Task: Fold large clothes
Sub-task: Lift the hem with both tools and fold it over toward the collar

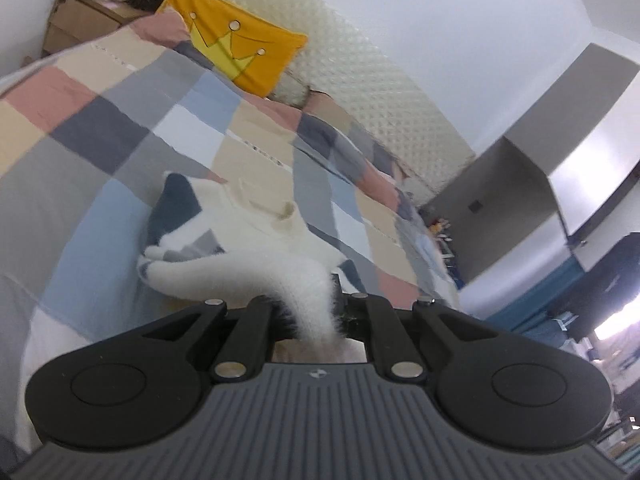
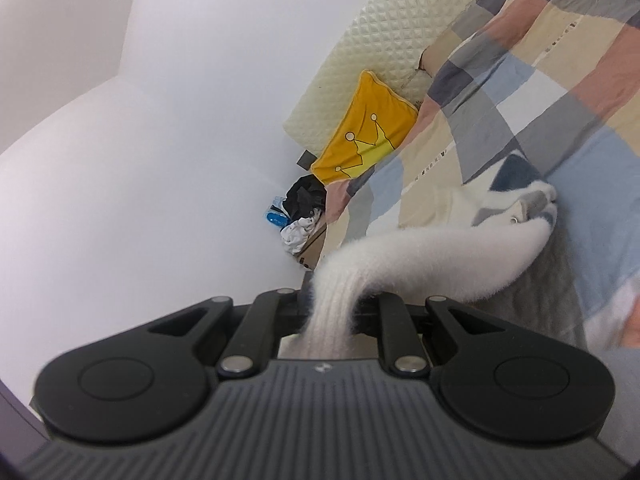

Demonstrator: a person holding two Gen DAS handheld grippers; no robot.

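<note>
A fluffy white sweater (image 1: 240, 236) with navy and grey patches lies partly bunched on the patchwork bed cover (image 1: 92, 128). My left gripper (image 1: 320, 304) is shut on a stretched white part of it, lifted off the bed, with the fabric running from the jaws down to the heap. In the right wrist view my right gripper (image 2: 330, 308) is shut on another white ribbed part of the sweater (image 2: 440, 256), which arcs rightward to the bunched body near a small button. The fingertips of both grippers are hidden by fabric.
A yellow crown cushion (image 1: 236, 44) leans on the cream quilted headboard (image 1: 360, 64). A cardboard box (image 1: 76, 24) piled with clothes stands beside the bed. Grey cabinets (image 1: 532, 184) and a cluttered area lie to the right. A white wall (image 2: 140, 140) fills the right wrist view's left.
</note>
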